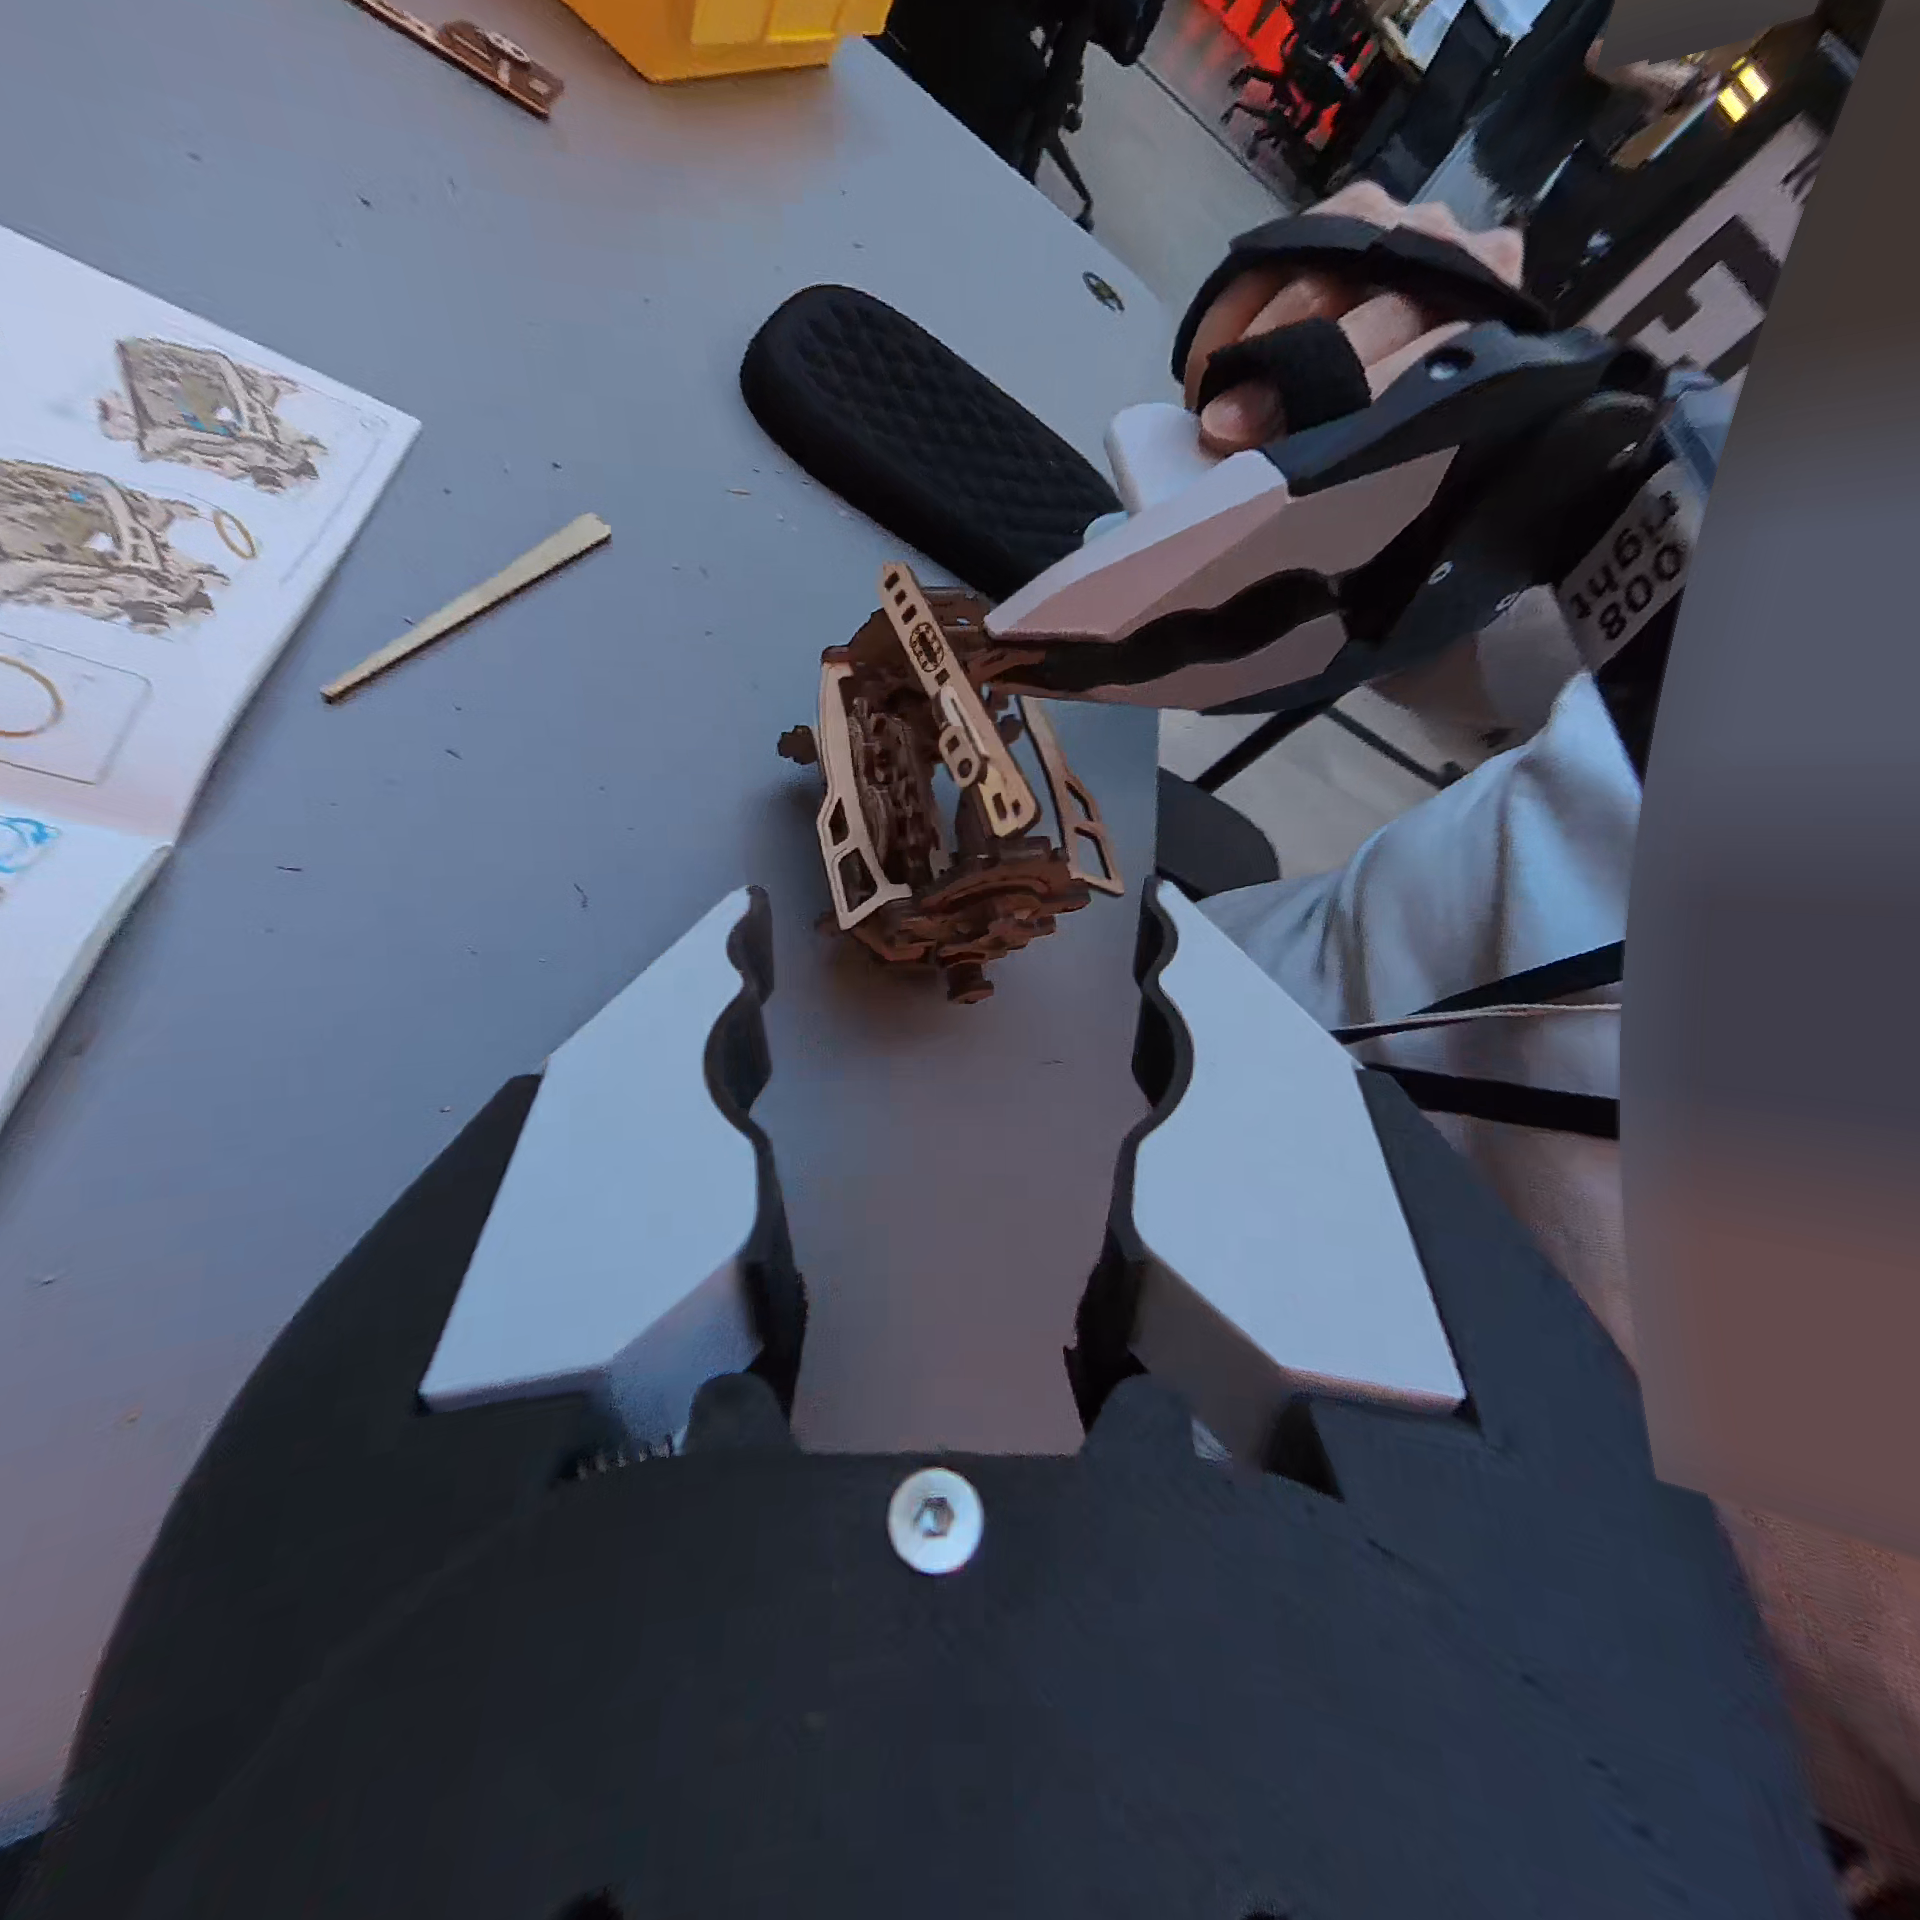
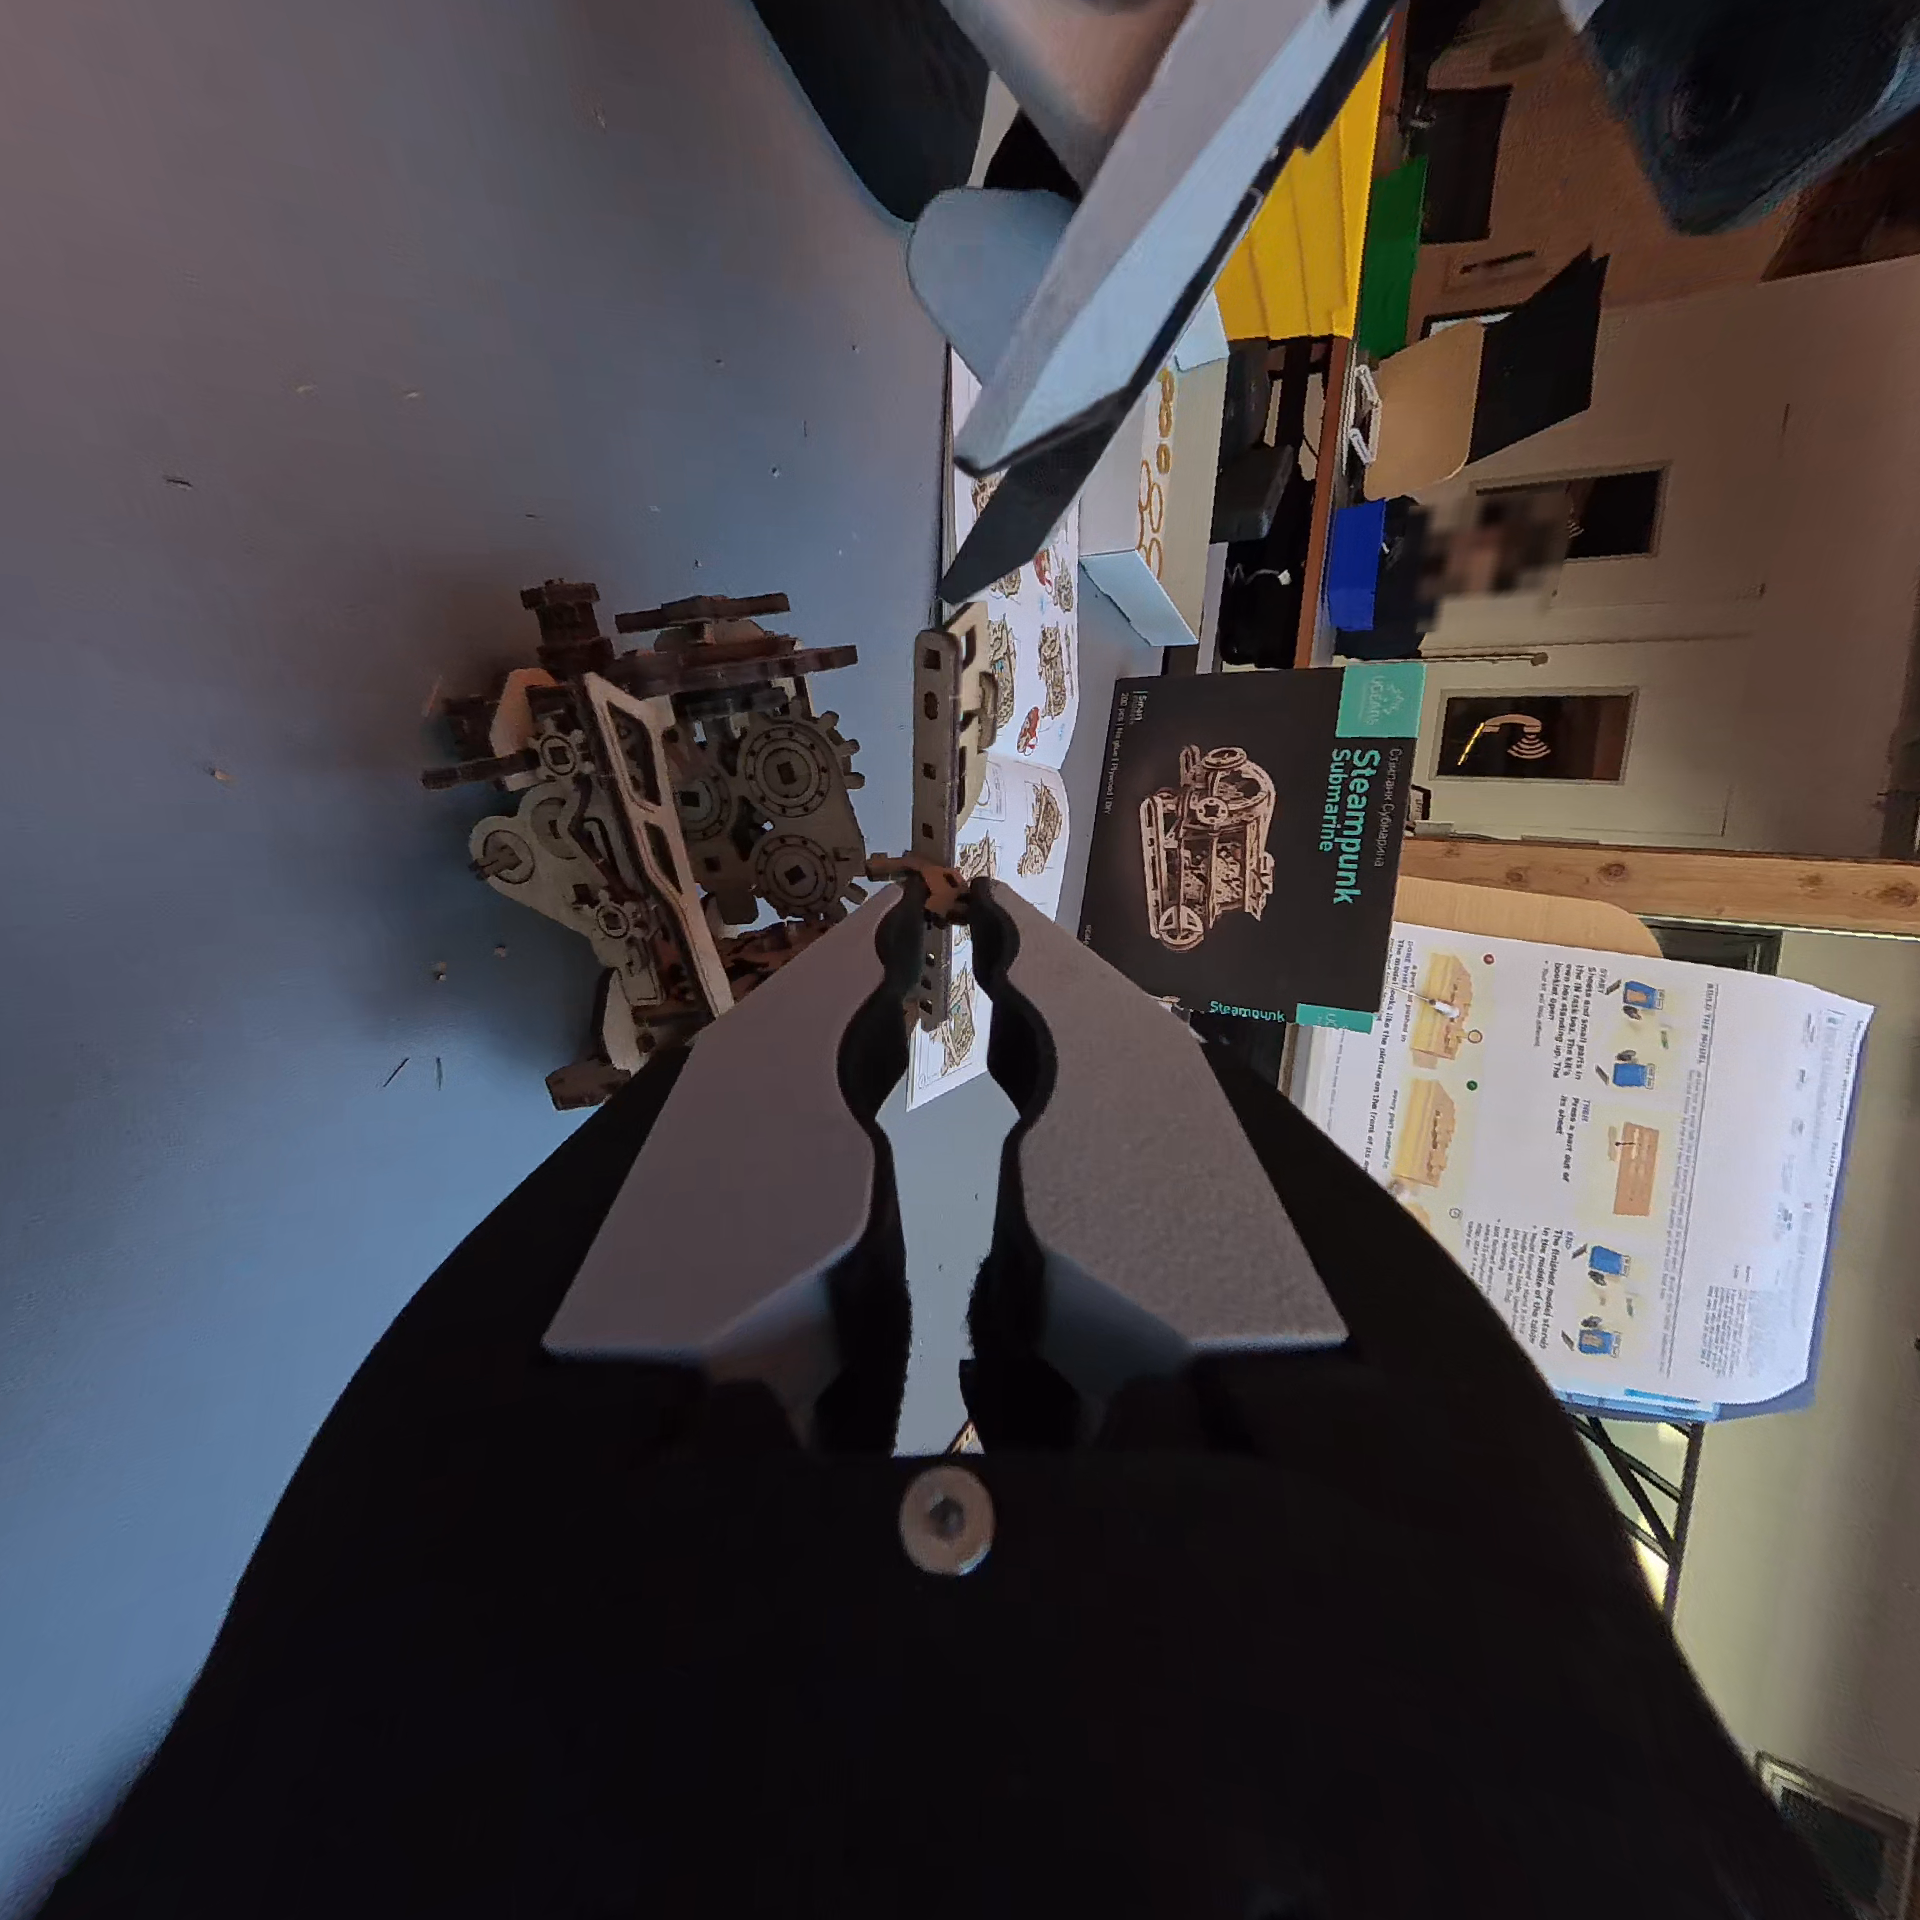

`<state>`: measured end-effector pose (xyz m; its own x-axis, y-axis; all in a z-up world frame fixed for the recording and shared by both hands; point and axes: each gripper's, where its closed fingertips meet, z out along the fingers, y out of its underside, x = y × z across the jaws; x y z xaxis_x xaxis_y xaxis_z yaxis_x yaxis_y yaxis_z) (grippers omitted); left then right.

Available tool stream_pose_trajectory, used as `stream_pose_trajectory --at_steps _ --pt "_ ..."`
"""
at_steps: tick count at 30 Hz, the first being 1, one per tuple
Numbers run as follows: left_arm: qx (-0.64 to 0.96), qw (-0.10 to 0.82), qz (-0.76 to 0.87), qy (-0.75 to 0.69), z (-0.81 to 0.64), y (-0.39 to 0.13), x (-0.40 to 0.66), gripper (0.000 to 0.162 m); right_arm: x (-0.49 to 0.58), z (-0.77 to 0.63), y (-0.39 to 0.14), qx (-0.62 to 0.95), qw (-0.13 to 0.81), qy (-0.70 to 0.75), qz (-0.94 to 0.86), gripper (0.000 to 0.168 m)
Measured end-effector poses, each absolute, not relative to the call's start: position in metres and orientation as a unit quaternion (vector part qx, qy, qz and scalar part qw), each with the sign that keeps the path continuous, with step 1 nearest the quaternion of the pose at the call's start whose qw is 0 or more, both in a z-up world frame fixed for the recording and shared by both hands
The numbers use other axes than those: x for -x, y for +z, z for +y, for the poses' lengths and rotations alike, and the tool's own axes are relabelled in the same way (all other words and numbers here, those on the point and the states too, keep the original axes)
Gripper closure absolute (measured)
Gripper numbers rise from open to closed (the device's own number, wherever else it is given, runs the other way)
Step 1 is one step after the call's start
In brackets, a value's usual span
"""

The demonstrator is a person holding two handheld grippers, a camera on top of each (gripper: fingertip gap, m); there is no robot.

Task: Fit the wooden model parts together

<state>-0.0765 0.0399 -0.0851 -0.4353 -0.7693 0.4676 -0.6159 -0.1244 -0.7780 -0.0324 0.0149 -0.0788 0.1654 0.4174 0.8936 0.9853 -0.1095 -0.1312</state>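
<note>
A half-built brown wooden model with gears sits on the grey table near its right edge. A pale flat wooden strip with holes leans across its top. My right gripper comes in from the right and is shut on a small wooden tab at that strip's side. In the right wrist view the gripper pinches the tab beside the strip, with the model to the left. My left gripper is open and empty just in front of the model.
An open instruction booklet lies at the left, with a thin wooden stick beside it. A black padded rest lies behind the model. A yellow box stands at the back. The kit box and a printed sheet stand beyond. Some 6 centimeters of space lies between my two pairs of fingers.
</note>
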Motion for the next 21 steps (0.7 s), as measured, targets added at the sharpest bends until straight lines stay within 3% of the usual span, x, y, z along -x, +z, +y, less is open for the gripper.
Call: stream_pose_trajectory --at_steps 8,21 --pt "0.54 0.15 0.651 -0.511 0.026 -0.106 0.07 0.085 0.033 0.015 -0.084 0.626 0.372 -0.399 -0.558 0.161" --pt "0.562 0.156 0.614 -0.531 0.013 -0.116 0.053 0.083 0.033 0.015 -0.087 0.605 0.361 -0.42 -0.572 0.161"
